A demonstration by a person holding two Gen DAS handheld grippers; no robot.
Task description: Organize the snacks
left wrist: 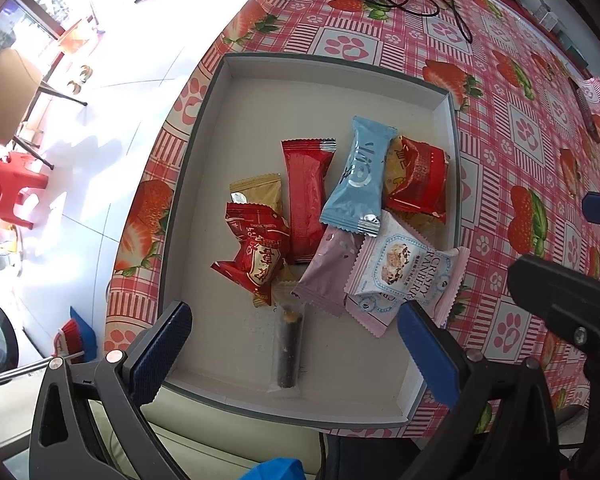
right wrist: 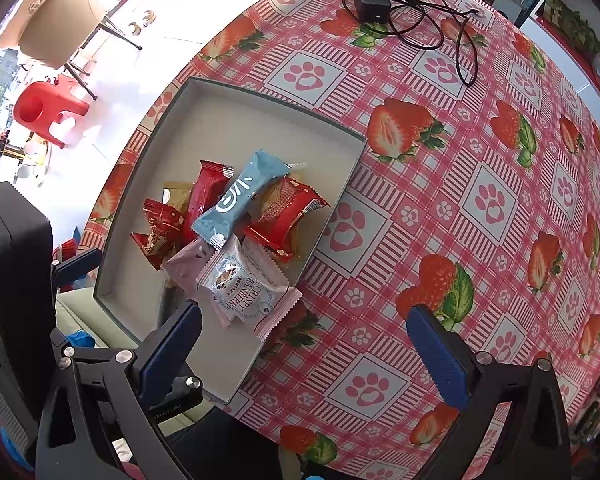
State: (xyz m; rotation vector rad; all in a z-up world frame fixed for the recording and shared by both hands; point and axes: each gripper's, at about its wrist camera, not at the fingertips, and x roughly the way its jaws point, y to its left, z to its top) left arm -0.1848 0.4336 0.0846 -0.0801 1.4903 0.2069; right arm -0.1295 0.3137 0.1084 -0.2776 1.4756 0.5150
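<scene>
The left gripper is held above the near end of the tray, angled down into it. Its jaws stand wide apart and hold nothing; one blue pad sits over the near left corner, the other over the near right wall. The right gripper hangs over the near right corner of the tray, also angled down. Its jaws are likewise spread and empty: the left pad lies over the tray floor, the right pad over the tablecloth outside the tray.

All snacks visible lie in the tray, in its near right half:
- A dark stick in clear wrap lies nearest, alone, between the left gripper's pads.
- A white-and-pink "CRISPY CRANBERRY" pack rests on the right wall, its edge overhanging the cloth.
- A mauve pack lies just left of it, partly beneath.
- A crumpled red pack lies further left, over a gold pack.
- A long red pack lies in the middle.
- A blue pack leans across the pile.
- A red-and-yellow pack sits by the right wall.

Beyond the tray, a black adapter with coiled cable lies on the cloth. A red stool stands on the floor.
</scene>
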